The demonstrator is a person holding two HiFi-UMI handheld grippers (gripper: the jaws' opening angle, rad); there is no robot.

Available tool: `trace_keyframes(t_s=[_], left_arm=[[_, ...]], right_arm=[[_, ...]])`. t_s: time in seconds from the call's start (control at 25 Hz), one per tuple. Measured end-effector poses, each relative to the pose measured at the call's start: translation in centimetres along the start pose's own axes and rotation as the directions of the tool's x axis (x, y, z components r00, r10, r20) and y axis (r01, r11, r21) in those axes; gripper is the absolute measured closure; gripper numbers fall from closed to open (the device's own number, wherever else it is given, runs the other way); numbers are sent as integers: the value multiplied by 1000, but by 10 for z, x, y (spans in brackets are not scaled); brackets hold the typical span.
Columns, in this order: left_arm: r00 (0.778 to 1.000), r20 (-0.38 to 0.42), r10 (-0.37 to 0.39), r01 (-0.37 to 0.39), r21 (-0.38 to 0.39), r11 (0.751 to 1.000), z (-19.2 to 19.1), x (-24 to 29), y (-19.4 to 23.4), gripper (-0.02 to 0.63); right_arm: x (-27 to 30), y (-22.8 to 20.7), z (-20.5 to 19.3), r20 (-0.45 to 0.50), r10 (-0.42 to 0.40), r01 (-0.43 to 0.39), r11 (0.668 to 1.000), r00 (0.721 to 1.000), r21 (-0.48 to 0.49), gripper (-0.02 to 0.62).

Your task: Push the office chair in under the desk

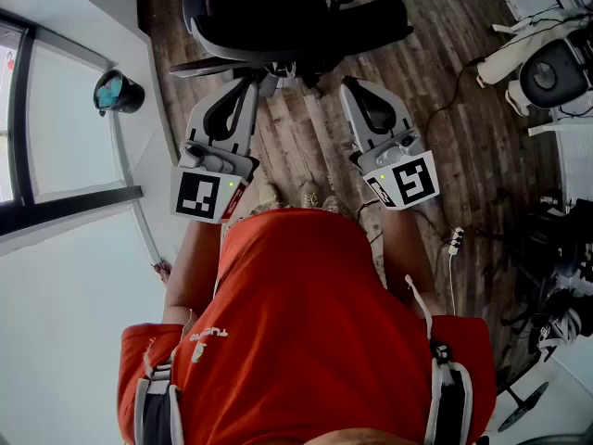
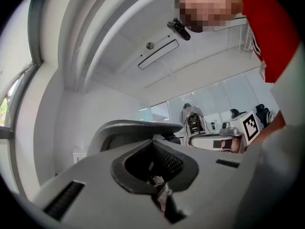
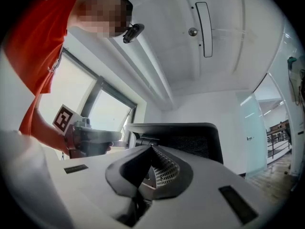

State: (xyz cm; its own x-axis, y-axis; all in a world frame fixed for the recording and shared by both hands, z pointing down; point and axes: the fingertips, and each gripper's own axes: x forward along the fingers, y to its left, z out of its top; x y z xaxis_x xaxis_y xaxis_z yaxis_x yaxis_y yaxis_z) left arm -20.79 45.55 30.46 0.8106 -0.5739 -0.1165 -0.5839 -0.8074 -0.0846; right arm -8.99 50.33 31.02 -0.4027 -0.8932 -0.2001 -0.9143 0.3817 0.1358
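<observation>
1. Head view: the office chair [image 1: 287,17] is black and stands on the wood floor [image 1: 306,146] at the top of the frame. It is straight ahead of the person, beyond both claws.
2. The left claw [image 1: 248,82] points at the chair's near edge, with its tip just beside the dark parts there. We cannot tell whether it touches.
3. Left gripper view: the left claw [image 2: 152,141] is pressed together at the tip. Only the hollow behind the tip gapes, and nothing is pinched. The chair's backrest [image 2: 133,128] rises just beyond.
4. The right claw [image 1: 350,85] runs alongside the left one, apart from it, and its tip is also near the chair's near edge. We cannot tell contact here either.
5. Right gripper view: the right claw [image 3: 151,147] is likewise closed tip to tip and holds nothing. The dark mesh backrest [image 3: 190,135] stands upright behind it.
6. We note a marker cube [image 1: 206,196] on the left gripper's rear end and another [image 1: 408,182] on the right's. Both are close to the person's red shirt [image 1: 296,313].
7. Each gripper shows in the other's view, held level beside it.
8. A window [image 1: 56,128] lies along the left side of the head view.
9. Cables [image 1: 454,91] trail over the floor to the right of the chair.
</observation>
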Motion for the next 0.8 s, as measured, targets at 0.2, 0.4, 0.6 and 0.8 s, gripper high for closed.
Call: trace_keyframes(t_s=[0.2,0.4,0.6,0.8], left_arm=[[1000,11,-4,4,-2,1000,0,-1,-2,597],[1000,-13,12,-12,15,1000,-5,-2,1,597],[998,-43,43,-40,69,997,-10,0,7,597],[981,-157,112,-85,171,982,-26,0,18,594]], right_arm=[[-3,-2,0,3,10,-10,1000,1000,15,571],[-5,-7,-5,-8,33,-32,999,999,10,571],[-9,-23,-12,-51,53,-55,998,997,-40,568],[-19,-52,-35,-200,74,-94,991,977,-94,563]])
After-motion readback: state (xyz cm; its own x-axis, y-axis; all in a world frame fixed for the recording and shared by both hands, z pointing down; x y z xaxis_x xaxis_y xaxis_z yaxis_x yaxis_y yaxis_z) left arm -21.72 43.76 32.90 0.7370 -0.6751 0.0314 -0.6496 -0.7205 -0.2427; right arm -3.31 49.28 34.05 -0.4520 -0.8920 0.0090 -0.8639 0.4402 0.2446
